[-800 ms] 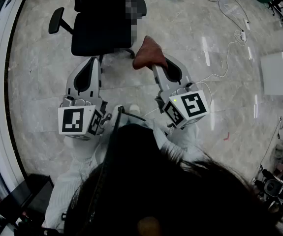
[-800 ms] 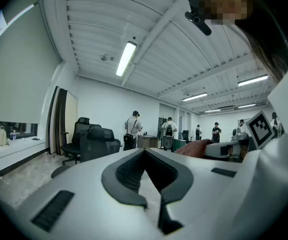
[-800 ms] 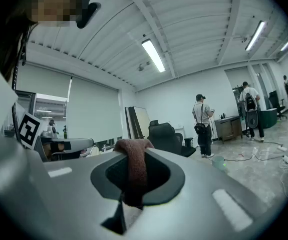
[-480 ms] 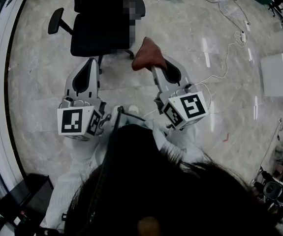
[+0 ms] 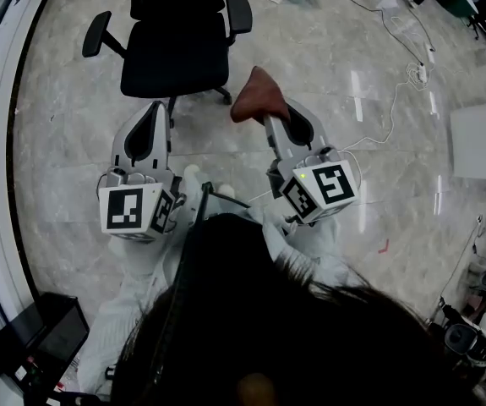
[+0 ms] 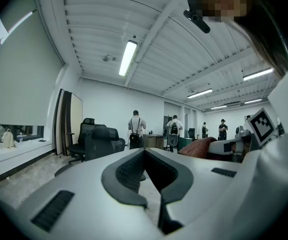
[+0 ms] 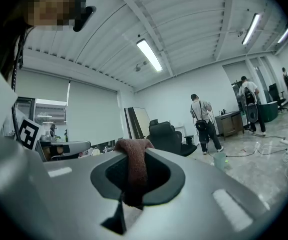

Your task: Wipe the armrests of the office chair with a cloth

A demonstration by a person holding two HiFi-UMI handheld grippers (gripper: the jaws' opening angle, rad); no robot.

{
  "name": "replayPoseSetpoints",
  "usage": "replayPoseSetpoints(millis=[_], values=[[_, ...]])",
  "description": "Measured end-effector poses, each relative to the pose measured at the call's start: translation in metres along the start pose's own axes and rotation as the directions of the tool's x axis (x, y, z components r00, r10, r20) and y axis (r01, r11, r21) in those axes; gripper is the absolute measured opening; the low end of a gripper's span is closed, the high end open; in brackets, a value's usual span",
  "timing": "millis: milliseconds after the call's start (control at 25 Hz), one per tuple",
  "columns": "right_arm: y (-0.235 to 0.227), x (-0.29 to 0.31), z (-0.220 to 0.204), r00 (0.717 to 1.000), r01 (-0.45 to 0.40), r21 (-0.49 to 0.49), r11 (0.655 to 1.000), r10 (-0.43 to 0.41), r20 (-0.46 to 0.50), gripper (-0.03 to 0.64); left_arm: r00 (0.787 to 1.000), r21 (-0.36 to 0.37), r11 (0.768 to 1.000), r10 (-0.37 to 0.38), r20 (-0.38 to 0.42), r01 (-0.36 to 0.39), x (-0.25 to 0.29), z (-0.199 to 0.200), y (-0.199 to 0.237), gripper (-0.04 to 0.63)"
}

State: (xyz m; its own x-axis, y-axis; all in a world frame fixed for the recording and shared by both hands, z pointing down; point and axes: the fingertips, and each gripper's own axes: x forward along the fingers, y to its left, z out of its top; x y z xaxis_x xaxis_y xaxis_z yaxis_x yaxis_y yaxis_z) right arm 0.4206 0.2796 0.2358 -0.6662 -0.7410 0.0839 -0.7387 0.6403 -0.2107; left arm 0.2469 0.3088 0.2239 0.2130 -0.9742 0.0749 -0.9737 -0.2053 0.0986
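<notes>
Little is changing: the right tool [image 5: 266, 118] is still clenching the reddish-brown cloth [image 5: 259, 96] short of the black office chair [image 5: 175, 53]; the left tool [image 5: 160, 106] is staying clenched, empty.

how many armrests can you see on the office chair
2. One armrest juts from the office chair at the head view's left, the other armrest at its right; neither is hidden.

Grey claws [image 5: 159, 106] [image 5: 267, 122], white sleeves [image 5: 134, 260]
</notes>
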Motion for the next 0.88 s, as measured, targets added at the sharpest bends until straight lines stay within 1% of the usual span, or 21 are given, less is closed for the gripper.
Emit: replayPoseSetpoints(millis=[80, 200, 320, 440, 600, 760, 880], values=[[-0.009, 0.012, -0.001, 1.000, 0.000, 0.001, 1.000, 0.000, -0.008, 0.025, 1.000, -0.007, 1.000, 0.018, -0.007, -0.018, 0.012, 0.000, 0.009, 0.003], [-0.027, 0.047, -0.010, 1.000, 0.005, 0.011, 1.000, -0.005, -0.023, 0.025, 0.999, -0.011, 0.999, 0.035, -0.013, -0.035, 0.041, -0.008, 0.035, 0.003], [-0.051, 0.097, -0.018, 0.999, 0.014, 0.025, 1.000, -0.012, -0.050, 0.025, 0.999, -0.009, 0.999, 0.032, -0.020, -0.032, 0.086, -0.013, 0.067, 0.003], [-0.068, 0.156, -0.013, 0.998, 0.031, 0.034, 0.999, -0.029, -0.061, 0.025, 1.000, -0.016, 1.000, 0.020, -0.024, -0.020, 0.140, -0.004, 0.106, 0.003], [-0.093, 0.238, 0.006, 0.996, 0.074, 0.030, 0.997, -0.072, -0.048, 0.025, 0.999, -0.007, 1.000, -0.030, -0.027, 0.030, 0.218, 0.015, 0.157, 0.003], [-0.124, 0.308, 0.017, 0.990, 0.136, 0.053, 0.989, -0.134, -0.045, 0.025, 0.995, 0.009, 0.996, -0.084, -0.051, 0.084, 0.292, 0.025, 0.201, 0.003], [-0.151, 0.346, 0.016, 0.982, 0.181, 0.075, 0.981, -0.177, -0.063, 0.025, 0.992, 0.008, 0.996, -0.089, -0.091, 0.090, 0.338, 0.021, 0.224, 0.003]])
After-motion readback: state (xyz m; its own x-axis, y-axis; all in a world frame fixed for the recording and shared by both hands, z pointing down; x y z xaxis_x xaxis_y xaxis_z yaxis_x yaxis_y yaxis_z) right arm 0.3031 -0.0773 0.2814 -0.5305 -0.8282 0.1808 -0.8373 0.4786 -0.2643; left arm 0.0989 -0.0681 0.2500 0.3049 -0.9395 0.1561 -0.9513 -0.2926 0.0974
